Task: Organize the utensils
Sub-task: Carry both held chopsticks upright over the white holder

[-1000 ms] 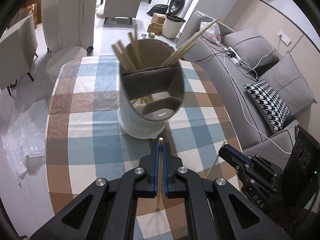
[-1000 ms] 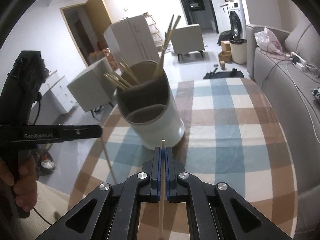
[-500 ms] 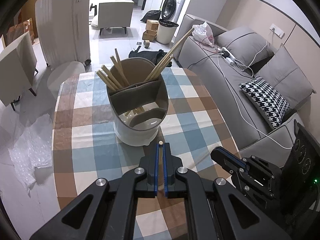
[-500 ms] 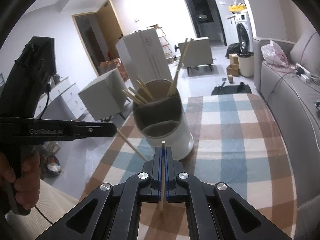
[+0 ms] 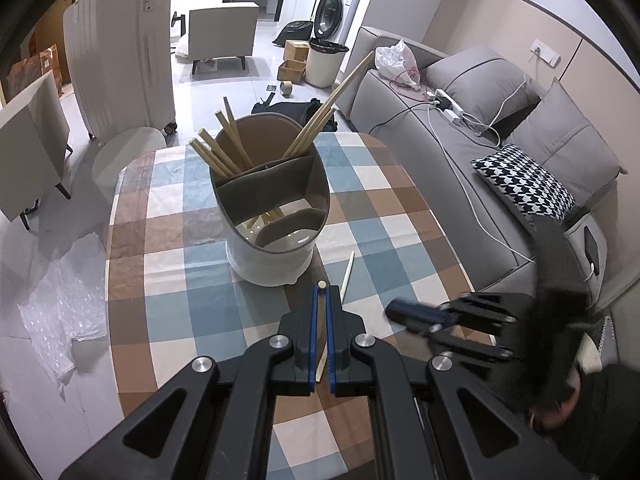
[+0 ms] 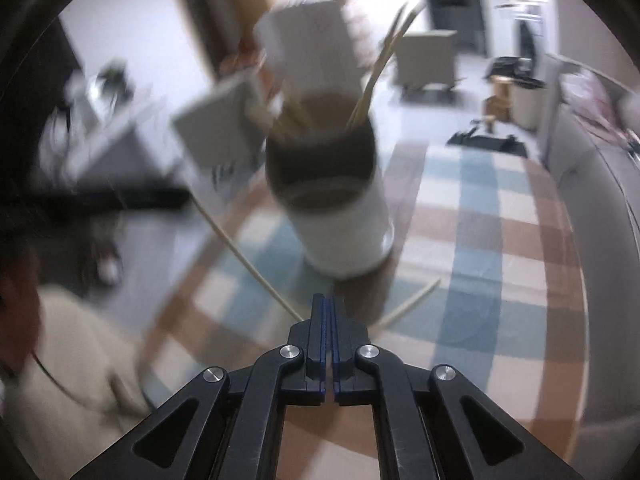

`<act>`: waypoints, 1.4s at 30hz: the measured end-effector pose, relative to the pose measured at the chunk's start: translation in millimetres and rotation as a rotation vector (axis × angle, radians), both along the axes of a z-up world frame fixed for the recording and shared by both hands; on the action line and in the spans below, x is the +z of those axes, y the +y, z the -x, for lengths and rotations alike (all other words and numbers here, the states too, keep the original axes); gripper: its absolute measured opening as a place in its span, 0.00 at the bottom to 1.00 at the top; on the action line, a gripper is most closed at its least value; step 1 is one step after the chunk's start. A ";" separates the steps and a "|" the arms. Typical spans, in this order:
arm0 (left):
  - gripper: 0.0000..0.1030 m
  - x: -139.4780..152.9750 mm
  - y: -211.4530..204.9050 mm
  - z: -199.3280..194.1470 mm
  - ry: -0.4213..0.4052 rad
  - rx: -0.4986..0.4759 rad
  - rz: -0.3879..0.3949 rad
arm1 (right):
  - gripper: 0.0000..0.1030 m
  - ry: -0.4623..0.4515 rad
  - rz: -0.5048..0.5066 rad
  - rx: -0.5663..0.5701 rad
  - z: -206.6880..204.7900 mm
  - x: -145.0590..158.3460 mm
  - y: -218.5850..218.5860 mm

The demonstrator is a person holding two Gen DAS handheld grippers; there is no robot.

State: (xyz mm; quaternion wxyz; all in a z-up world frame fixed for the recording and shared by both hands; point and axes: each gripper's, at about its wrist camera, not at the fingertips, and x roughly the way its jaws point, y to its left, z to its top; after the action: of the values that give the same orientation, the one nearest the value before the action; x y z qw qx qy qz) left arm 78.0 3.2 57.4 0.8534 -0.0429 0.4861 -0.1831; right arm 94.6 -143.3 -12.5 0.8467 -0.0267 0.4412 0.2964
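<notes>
Chopstick (image 5: 320, 316) pinched tight in the left gripper (image 5: 320, 300), just short of the holder (image 5: 276, 256). Right gripper (image 6: 328, 312) pressed together, empty; loose chopstick (image 6: 412, 302) on the tablecloth (image 6: 500, 240)

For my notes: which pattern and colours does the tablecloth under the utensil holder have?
The tablecloth is checked in blue, brown and white; clearest in the left wrist view.

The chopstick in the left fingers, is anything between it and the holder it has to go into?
Nothing visible blocks it. The chopstick points straight at the holder, whose near compartment is open. A loose chopstick lies on the tablecloth just right of that line, and the right gripper sits farther right.
</notes>
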 end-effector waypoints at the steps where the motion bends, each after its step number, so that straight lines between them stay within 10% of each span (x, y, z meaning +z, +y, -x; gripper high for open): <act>1: 0.00 0.3 1.4 0.0 -0.001 0.001 0.001 | 0.03 0.030 0.041 0.062 -4.0 -10.1 3.8; 4: 0.00 1.3 5.8 0.5 -0.004 -0.002 -0.001 | 0.06 0.080 0.199 0.282 -7.7 -42.0 23.4; 8: 0.00 2.6 14.5 2.8 -0.009 -0.002 -0.009 | 0.36 0.065 0.342 0.578 3.9 -64.0 55.9; 24: 0.00 -2.6 51.9 0.9 0.013 0.048 -0.019 | 0.34 0.085 0.605 1.092 17.0 -114.5 122.1; 27: 0.00 -2.6 51.2 0.8 0.009 0.046 -0.024 | 0.00 0.038 0.627 1.100 20.8 -115.2 122.3; 33: 0.00 -2.5 49.4 1.7 0.005 0.047 -0.016 | 0.00 0.020 0.567 0.905 18.0 -113.8 113.8; 42: 0.00 4.9 40.6 4.2 -0.009 0.031 -0.012 | 0.00 0.048 0.121 0.363 -4.5 -54.9 52.1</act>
State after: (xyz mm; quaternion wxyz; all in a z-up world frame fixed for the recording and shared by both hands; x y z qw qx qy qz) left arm 73.8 43.7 62.4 0.8586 -0.0445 0.4826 -0.1670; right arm 99.1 -91.2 -67.4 0.7652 -0.1497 0.4662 0.4178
